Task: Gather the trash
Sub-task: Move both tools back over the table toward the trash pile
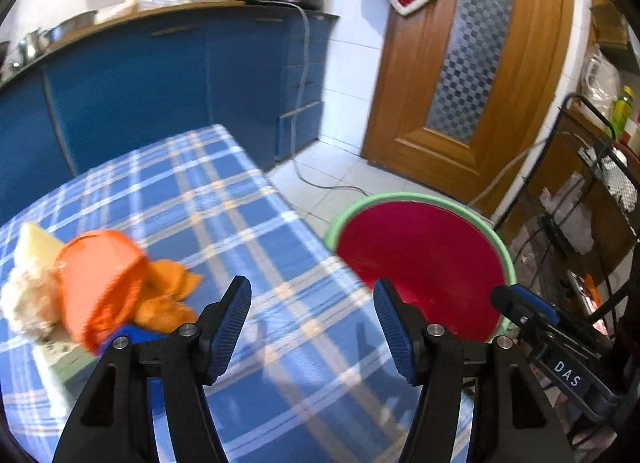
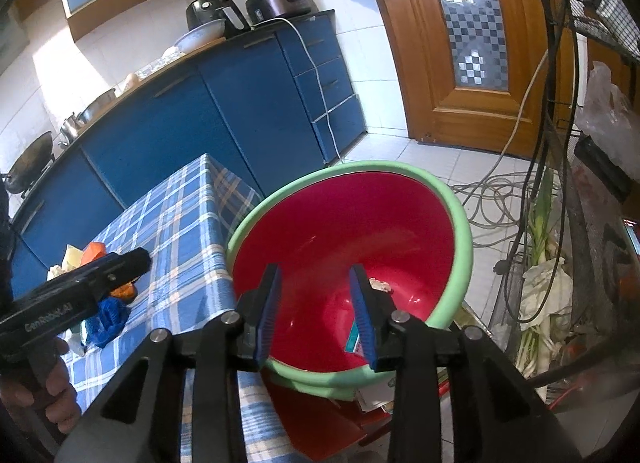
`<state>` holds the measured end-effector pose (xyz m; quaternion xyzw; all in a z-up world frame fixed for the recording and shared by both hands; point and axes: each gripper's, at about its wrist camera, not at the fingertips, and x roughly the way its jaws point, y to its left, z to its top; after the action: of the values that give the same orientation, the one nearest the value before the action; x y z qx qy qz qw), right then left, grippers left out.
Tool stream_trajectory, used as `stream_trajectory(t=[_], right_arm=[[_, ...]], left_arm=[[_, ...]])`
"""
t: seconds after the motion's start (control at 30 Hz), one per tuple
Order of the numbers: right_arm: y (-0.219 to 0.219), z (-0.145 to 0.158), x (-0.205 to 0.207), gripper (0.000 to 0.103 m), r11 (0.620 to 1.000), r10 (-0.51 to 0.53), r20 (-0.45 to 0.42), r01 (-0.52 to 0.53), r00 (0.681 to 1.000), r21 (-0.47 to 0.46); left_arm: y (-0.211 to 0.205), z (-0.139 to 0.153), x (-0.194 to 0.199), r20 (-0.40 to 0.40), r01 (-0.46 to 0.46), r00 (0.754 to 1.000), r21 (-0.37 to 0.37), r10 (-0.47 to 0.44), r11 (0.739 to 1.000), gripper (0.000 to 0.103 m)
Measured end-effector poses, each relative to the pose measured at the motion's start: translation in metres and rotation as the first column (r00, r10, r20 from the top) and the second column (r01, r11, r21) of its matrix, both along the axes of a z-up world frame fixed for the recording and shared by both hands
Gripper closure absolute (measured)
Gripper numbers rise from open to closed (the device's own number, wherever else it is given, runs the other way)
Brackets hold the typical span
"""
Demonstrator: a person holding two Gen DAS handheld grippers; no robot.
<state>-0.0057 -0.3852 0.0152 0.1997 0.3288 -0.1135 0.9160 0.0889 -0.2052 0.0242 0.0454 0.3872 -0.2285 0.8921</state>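
A pile of trash lies on the blue plaid tablecloth (image 1: 248, 223): an orange cup (image 1: 100, 283) on its side, orange peel (image 1: 168, 295), a crumpled white tissue (image 1: 28, 299) and a blue scrap (image 2: 108, 317). My left gripper (image 1: 312, 285) hovers open over the cloth, right of the pile, with nothing between its fingers. A red basin with a green rim (image 2: 460, 223) stands beside the table's right edge. My right gripper (image 2: 315, 269) is open above the basin and holds nothing. Inside the basin lie a small pale scrap (image 2: 380, 285) and a teal wrapper (image 2: 354, 339).
Blue kitchen cabinets (image 1: 140, 95) run behind the table, with pots and appliances on top. A wooden door (image 1: 480, 103) is at the back right. A black wire rack (image 2: 560, 143) with bags stands on the right, with cables (image 2: 492, 199) coiled on the tiled floor.
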Motion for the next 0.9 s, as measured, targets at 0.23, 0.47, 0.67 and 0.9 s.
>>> stream_trajectory(t=[0.23,0.47,0.67,0.9], right_arm=[[0.016,0.004,0.003,0.062,0.999,0.032,0.003,-0.032,0.999,-0.011],[0.029,0.007,0.007,0.060,0.998,0.055,0.000,-0.055,0.998,-0.020],[0.037,0.006,0.011,0.059,0.997,0.072,-0.008,-0.072,0.997,-0.024],[0.046,0.004,0.017,0.058,0.995,0.096,-0.019,-0.097,0.995,-0.028]], left_arm=[[0.046,0.011,0.004,0.053,-0.129,0.990,0.034,0.127,0.991,0.038],[0.088,0.019,0.010,0.080,-0.237,0.969,0.025,0.235,0.971,0.038],[0.118,0.021,0.015,0.100,-0.312,0.946,0.032,0.307,0.950,0.038],[0.143,0.017,0.021,0.125,-0.386,0.918,0.059,0.377,0.921,0.038]])
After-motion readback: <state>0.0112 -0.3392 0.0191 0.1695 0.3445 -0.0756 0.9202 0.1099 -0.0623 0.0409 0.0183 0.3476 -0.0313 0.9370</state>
